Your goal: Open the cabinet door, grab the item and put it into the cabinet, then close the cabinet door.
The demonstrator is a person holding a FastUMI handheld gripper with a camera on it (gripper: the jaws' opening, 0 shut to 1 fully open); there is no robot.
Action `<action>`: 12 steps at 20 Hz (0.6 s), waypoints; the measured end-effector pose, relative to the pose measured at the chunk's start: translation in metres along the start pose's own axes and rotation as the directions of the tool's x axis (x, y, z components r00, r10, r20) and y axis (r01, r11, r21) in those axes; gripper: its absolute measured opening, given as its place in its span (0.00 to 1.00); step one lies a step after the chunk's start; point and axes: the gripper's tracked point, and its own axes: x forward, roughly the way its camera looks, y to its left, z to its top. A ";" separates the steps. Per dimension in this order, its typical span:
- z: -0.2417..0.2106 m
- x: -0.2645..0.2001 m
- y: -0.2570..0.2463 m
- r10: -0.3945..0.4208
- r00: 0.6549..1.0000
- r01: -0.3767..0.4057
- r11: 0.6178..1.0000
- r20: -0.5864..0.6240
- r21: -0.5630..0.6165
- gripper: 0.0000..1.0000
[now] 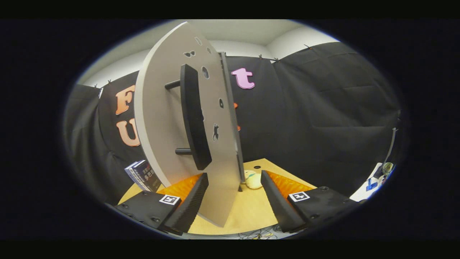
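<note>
The grey cabinet door [161, 108] stands swung out, edge-on, right in front of me, its lower edge reaching down between my fingers. Its black bar handle [194, 118] on two pegs sits just above my left finger [190, 201]. My gripper [233, 183] is open, the fingers wide apart on either side of the door's free edge, neither pressing on it. A small pale yellow rounded item [253, 180] lies on the wooden tabletop [248, 212] just beyond the door edge, close to my right finger [276, 201].
A few books [142, 176] lean at the left behind the door. White and blue objects [373, 181] sit at the far right past the table edge. Black cloth walls surround the table. Tangled wires [258, 235] lie below the table's near edge.
</note>
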 end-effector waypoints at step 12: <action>-0.025 0.122 0.138 0.103 0.994 -0.104 0.994 -0.045 -0.024 0.95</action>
